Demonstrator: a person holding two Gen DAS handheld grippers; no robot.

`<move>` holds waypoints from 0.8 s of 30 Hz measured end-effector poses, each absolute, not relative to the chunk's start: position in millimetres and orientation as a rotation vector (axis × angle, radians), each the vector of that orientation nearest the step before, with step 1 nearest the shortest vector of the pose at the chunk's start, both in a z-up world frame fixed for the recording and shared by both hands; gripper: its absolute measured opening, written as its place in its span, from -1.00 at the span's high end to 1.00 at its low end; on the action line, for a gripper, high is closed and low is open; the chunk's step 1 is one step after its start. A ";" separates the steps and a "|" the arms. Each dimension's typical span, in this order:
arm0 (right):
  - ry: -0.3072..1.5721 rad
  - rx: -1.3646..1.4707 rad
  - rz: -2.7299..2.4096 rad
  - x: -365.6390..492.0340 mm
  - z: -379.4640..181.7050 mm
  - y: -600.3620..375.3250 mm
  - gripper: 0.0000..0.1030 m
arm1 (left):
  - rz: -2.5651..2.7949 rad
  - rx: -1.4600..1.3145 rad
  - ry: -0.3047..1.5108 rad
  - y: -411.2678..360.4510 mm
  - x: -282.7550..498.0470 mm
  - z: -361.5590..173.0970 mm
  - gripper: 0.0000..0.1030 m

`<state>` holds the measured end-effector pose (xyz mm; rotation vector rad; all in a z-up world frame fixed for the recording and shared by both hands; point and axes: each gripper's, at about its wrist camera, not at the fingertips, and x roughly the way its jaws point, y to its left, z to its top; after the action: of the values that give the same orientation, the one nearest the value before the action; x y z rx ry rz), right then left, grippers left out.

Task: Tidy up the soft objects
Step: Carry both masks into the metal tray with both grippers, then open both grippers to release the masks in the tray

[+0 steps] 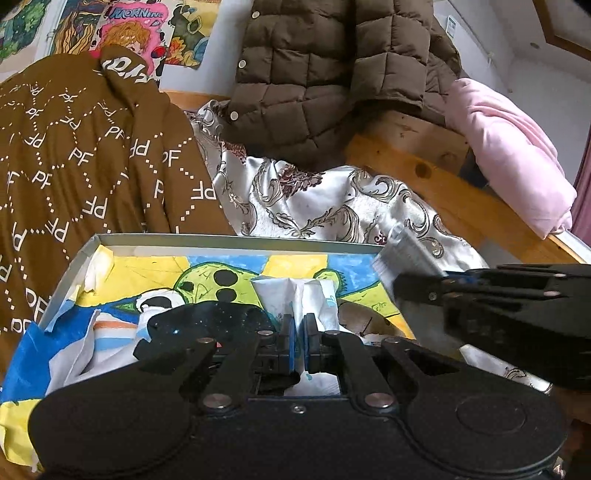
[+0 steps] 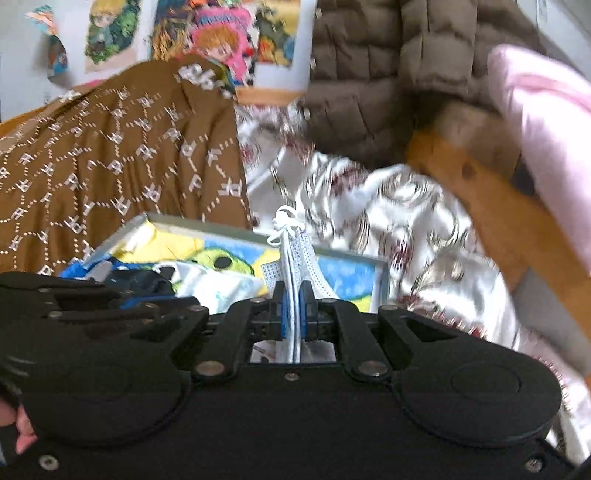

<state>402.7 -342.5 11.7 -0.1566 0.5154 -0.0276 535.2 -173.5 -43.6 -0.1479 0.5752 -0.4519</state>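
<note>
A white tissue pack (image 1: 295, 299) is pinched between the blue pads of the left gripper (image 1: 299, 332), jaws together on it, over a shallow cardboard box (image 1: 229, 242) lined with a yellow, blue and green cartoon picture. The right gripper (image 2: 294, 306) is clamped on a white face mask (image 2: 295, 254), whose knotted ear loops stick up past the fingertips, near the box's right corner. In the left wrist view the right gripper (image 1: 424, 291) reaches in from the right. The box lies on a bed covered by a silver patterned satin sheet (image 1: 314, 199). To the left lies a brown blanket with white PF lettering (image 1: 92, 162); beyond, a brown quilted jacket (image 1: 332, 74) hangs over the wooden bed frame (image 1: 436, 184), with a pink folded cloth (image 1: 517, 155) on the right. Cartoon posters (image 1: 136, 29) cover the far wall.
</note>
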 end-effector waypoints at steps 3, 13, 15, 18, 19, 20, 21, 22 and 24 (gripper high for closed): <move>0.550 -0.175 -0.041 419.1 -0.6 -346.8 0.92 | -0.455 -0.148 0.575 -171.7 533.4 -39.9 0.79; 0.568 -0.130 -0.059 427.0 3.3 -366.2 0.29 | -0.449 -0.128 0.553 -160.8 520.2 -24.9 0.32; 0.561 -0.136 -0.054 420.8 8.7 -362.8 0.20 | -0.445 -0.132 0.551 -158.0 517.0 -21.4 0.29; 0.503 -0.138 -0.079 408.8 22.0 -357.2 0.12 | -0.433 -0.133 0.542 -152.3 509.2 -15.2 0.23; 0.496 -0.140 -0.080 404.0 26.0 -355.1 0.10 | -0.430 -0.127 0.532 -149.5 504.7 -12.0 0.19; 0.487 -0.145 -0.079 398.5 30.7 -352.9 0.04 | -0.424 -0.122 0.519 -146.4 500.2 -8.5 0.15; 0.476 -0.150 -0.075 391.6 36.6 -351.1 -0.03 | -0.416 -0.119 0.507 -142.9 495.2 -4.5 0.05; 0.463 -0.152 -0.072 385.1 42.2 -349.7 -0.06 | -0.408 -0.117 0.495 -138.7 489.8 0.5 -0.03; 0.426 -0.139 -0.068 369.8 55.5 -348.3 -0.22 | -0.397 -0.110 0.464 -130.3 479.3 12.7 -0.11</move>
<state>369.8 -348.3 55.5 -0.1386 0.4261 -0.0677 479.3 -130.3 12.7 -0.1101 0.4644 -0.3972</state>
